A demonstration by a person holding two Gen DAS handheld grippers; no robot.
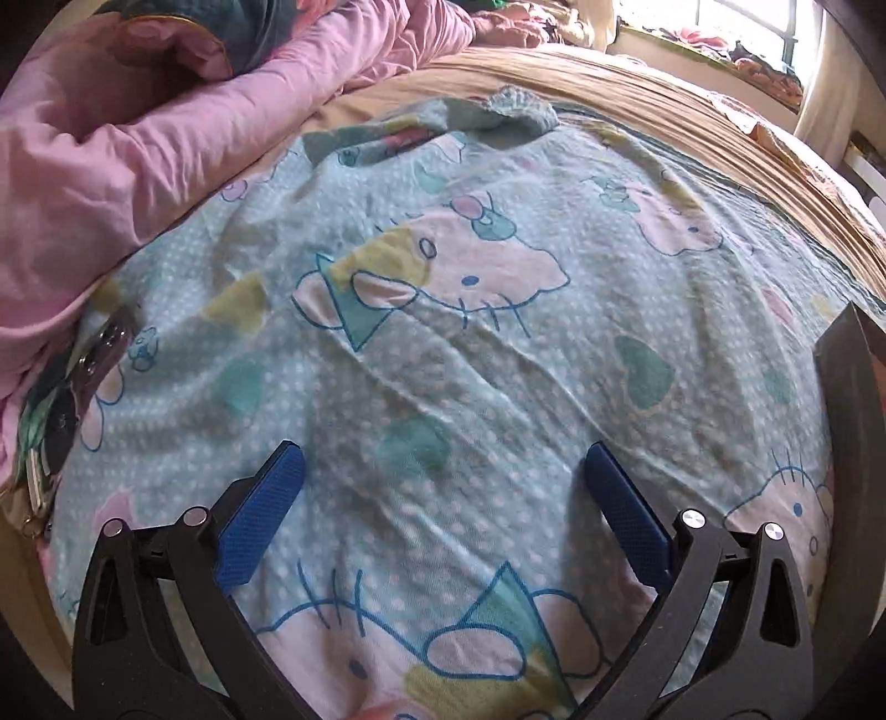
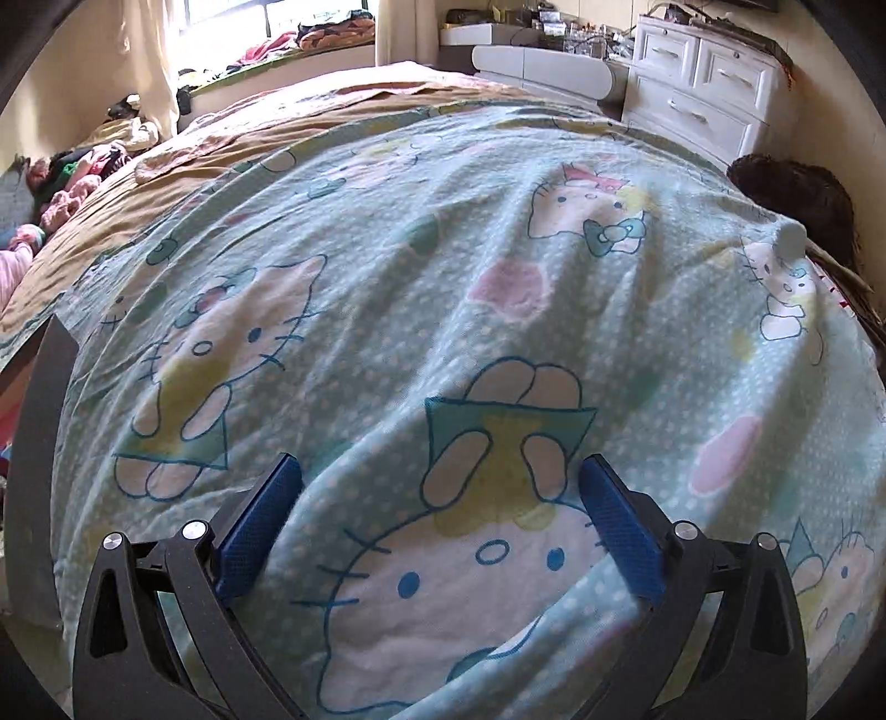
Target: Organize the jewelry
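**Both grippers spread over a cartoon-cat blanket; little jewelry in view**

The only things that could be jewelry lie at the far left edge of the left wrist view: a small cluster of shiny metal pieces (image 1: 105, 346) on the blanket's edge, beside the pink quilt, and a gold-coloured ring or clasp (image 1: 30, 526) lower down at the same edge. They are too small and distorted to tell what kind of pieces they are. Nothing like them shows in the right wrist view.

The left gripper (image 1: 443, 471) hangs over the pale blue blanket (image 1: 498, 387), its two blue-padded fingers (image 1: 266, 526) set wide apart with only fabric between them. The metal pieces are well to its left. The right gripper (image 2: 440, 479) is likewise spread wide and empty, its blue pads (image 2: 620, 526) framing a printed cat face on the same blanket (image 2: 443, 277).

A dark flat panel (image 1: 853, 399) stands at the right edge of the left view, and a similar one (image 2: 39, 443) at the left edge of the right view.

Beyond the blanket, a rumpled pink quilt (image 1: 138, 155) lies along the left, a tan sheet (image 1: 637, 94) covers the bed behind, and a white drawer chest (image 2: 703, 83) stands against the far wall by a bright window (image 2: 266, 22).
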